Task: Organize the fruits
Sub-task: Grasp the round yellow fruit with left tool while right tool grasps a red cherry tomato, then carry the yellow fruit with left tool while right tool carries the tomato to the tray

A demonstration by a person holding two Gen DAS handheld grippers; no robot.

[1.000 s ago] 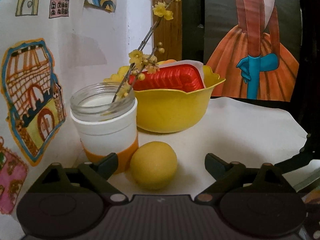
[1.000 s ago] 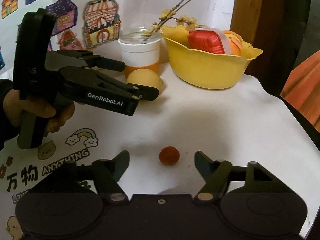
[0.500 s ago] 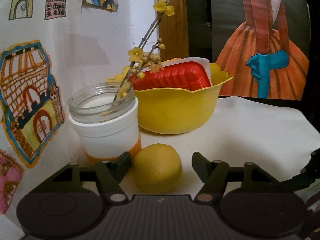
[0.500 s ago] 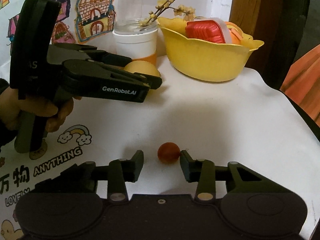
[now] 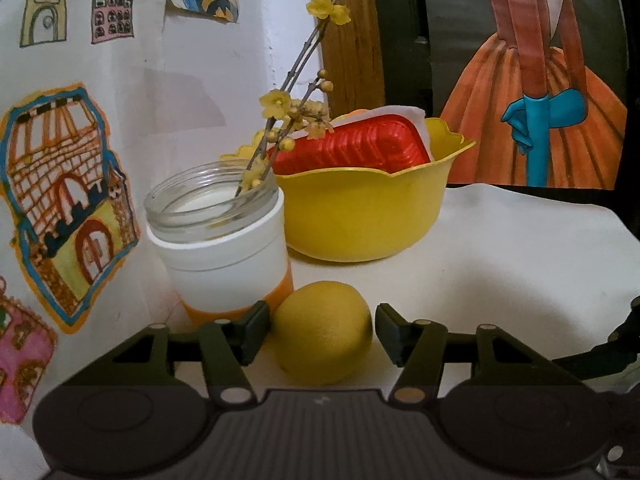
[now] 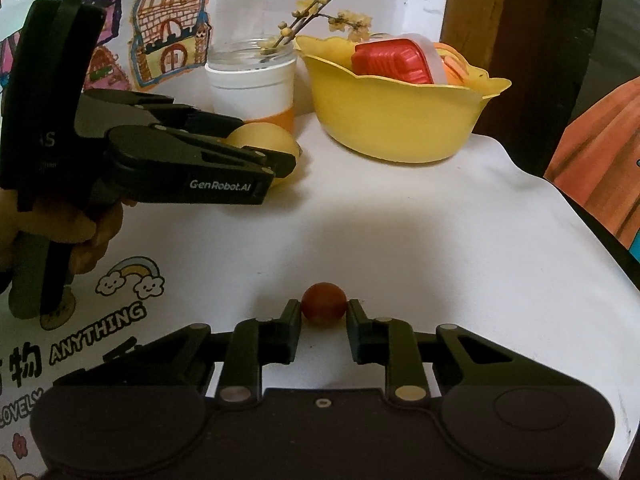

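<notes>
Neither fruit is in the bowl (image 6: 400,128) yet: the lemon (image 5: 322,332) sits between the left gripper's (image 5: 318,330) released fingers, the red fruit (image 6: 324,304) between the right gripper's (image 6: 324,326) nearly touching, unclenched fingers.

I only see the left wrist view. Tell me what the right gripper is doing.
Observer: The right gripper has a finger on each side of a small red fruit.
Operator: Report whether it has a grip.
Observer: I cannot tell. The pads sit right at the fruit's sides, and it rests on the white cloth.
Operator: Give me its place relative to the bowl.
Observer: It lies well in front of the bowl, with bare cloth between them.
</notes>
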